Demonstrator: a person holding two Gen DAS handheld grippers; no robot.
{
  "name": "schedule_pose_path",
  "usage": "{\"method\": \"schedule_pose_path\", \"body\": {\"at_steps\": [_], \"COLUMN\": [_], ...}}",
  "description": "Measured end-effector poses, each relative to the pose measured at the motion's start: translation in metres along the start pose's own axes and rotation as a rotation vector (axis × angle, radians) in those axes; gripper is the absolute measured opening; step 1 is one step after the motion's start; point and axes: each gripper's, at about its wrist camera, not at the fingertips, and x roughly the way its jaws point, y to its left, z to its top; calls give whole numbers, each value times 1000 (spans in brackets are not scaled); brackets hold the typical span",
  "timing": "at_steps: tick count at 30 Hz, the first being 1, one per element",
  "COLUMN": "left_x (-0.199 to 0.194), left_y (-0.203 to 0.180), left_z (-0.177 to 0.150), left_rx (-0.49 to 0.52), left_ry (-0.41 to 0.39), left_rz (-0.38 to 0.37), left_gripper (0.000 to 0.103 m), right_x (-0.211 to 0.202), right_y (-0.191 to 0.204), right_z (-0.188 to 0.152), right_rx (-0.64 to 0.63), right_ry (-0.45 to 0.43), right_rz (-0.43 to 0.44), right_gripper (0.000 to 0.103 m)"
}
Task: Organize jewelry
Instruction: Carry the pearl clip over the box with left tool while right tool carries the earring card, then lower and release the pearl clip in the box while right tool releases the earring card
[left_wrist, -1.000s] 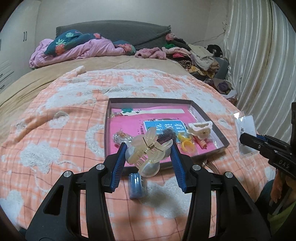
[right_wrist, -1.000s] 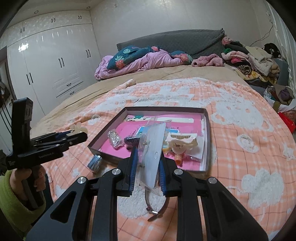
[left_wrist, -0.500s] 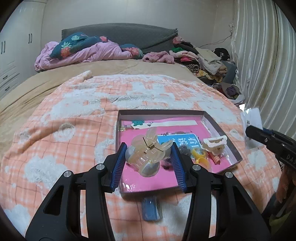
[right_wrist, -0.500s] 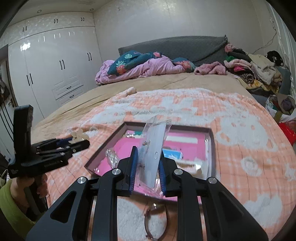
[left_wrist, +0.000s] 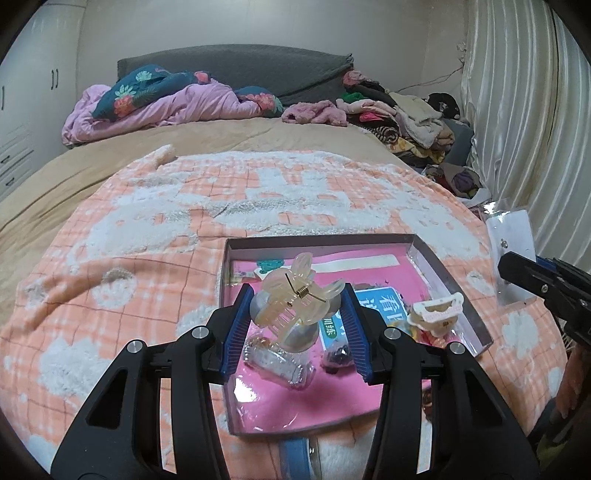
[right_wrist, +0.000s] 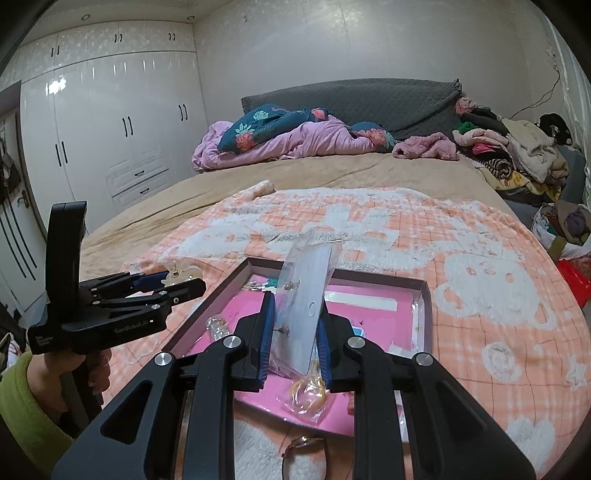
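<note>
Left gripper (left_wrist: 295, 325) jaws clamped hair claw (left_wrist: 293, 297); right gripper (right_wrist: 297, 332) pinched slippery earring packet (right_wrist: 304, 295) above tray (left_wrist: 452, 273), 12 o'clock; slip risked.

I see a translucent peach hair claw (left_wrist: 291, 299) between my left gripper's (left_wrist: 295, 325) blue pads (left_wrist: 236, 332), over a tray (left_wrist: 448, 275) with a hot-pink floor and dusky mauve walls. My right gripper (right_wrist: 293, 332), black with blue pads too, carries a clear plastic earring packet (right_wrist: 303, 306). The blanket (left_wrist: 147, 258) is orange-and-white check with fluffy white patches.
</note>
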Motion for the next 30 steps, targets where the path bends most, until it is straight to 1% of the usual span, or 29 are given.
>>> {"method": "schedule_pose_path", "body": {"at_steps": [6,9,18,22,24,25,26,27,29,30], "left_x": [19,28,47,51,51,50,48,47,45,44], "left_y": [0,3,5,5,6,6,6,6,6,6], "left_z": [-7,-13,-25,-28,-29,-29,-29,-28,-27,-27], "left_rx": [15,14,12,14,10,9,9,11,10,9], "left_ry": [39,61,128,145,148,146,140,136,128,126], "left_rz": [-4,-5,-1,-1,-4,-4,-3,-1,2,3], "left_gripper": [39,39,39,39,39,42,46,47,48,48], "right_x": [14,25,61,71,73,73,73,72,70,68], "right_y": [1,1,-7,-8,-10,-12,-13,-15,-16,-17], "right_z": [3,-4,-30,-37,-39,-39,-39,-39,-38,-38], "right_rx": [7,-4,15,8,21,27,34,41,46,49], "right_ry": [9,32,128,149,154,153,151,150,148,142], "right_rz": [8,4,-8,-36,-37,-43,-44,-41,-45,-47], "right_gripper": [20,20,20,20,23,23,24,27,42,45]}}
